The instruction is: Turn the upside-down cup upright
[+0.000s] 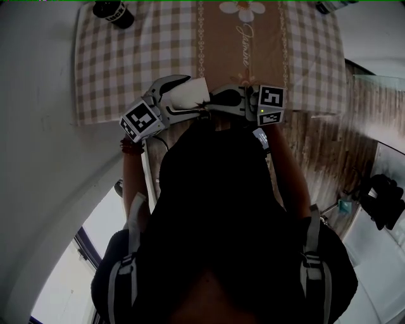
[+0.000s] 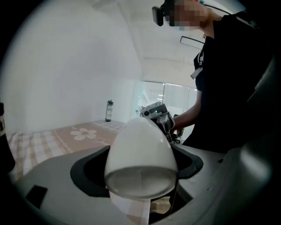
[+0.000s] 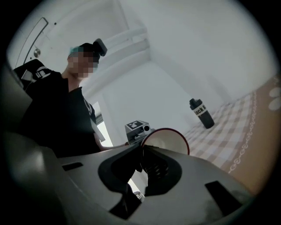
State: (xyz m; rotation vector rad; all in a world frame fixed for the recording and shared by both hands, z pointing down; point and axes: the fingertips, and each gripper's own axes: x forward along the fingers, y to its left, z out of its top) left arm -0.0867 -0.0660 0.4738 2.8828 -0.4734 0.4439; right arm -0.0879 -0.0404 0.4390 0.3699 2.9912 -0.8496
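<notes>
The white cup [image 1: 193,92] hangs on its side just above the near edge of the checked tablecloth [image 1: 126,57]. In the left gripper view its rounded base [image 2: 140,149] faces the camera. My left gripper [image 2: 141,173] stands open around it, with gaps at both sides. My right gripper [image 3: 144,154] is shut on the cup's red-edged rim [image 3: 169,139], and the mouth faces away from the left gripper. In the head view the left gripper [image 1: 169,96] sits left of the cup and the right gripper [image 1: 215,102] sits right of it.
A dark bottle [image 1: 114,11] stands at the table's far left corner; it is also in the right gripper view [image 3: 202,113]. A flower-print runner [image 1: 243,44] crosses the cloth. Wooden floor [image 1: 329,145] lies to the right. My dark-clothed body fills the lower head view.
</notes>
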